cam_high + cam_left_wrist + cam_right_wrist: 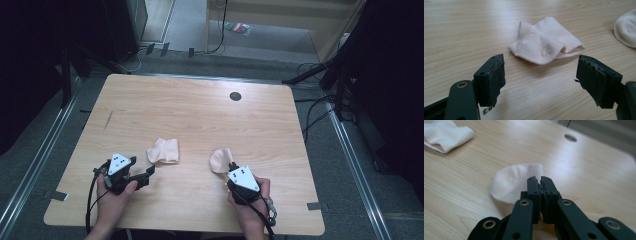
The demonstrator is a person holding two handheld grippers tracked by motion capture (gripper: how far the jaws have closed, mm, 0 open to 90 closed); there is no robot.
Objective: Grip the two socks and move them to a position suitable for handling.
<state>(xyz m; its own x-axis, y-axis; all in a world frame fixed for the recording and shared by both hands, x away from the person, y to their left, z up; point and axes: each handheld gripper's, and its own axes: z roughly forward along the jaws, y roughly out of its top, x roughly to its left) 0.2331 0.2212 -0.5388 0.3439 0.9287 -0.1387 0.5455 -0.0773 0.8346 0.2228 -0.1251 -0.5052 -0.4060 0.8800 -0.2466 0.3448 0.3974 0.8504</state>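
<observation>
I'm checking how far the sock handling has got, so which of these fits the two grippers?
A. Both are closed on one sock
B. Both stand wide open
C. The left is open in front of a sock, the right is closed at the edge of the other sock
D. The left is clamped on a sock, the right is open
C: the left gripper has its jaws wide apart short of the folded sock, while the right gripper has its jaws together at the edge of the other sock.

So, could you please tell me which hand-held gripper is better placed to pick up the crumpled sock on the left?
Left. The left hand-held gripper has open jaws facing that sock. The right hand-held gripper is shut, seemingly pinching the other sock.
</observation>
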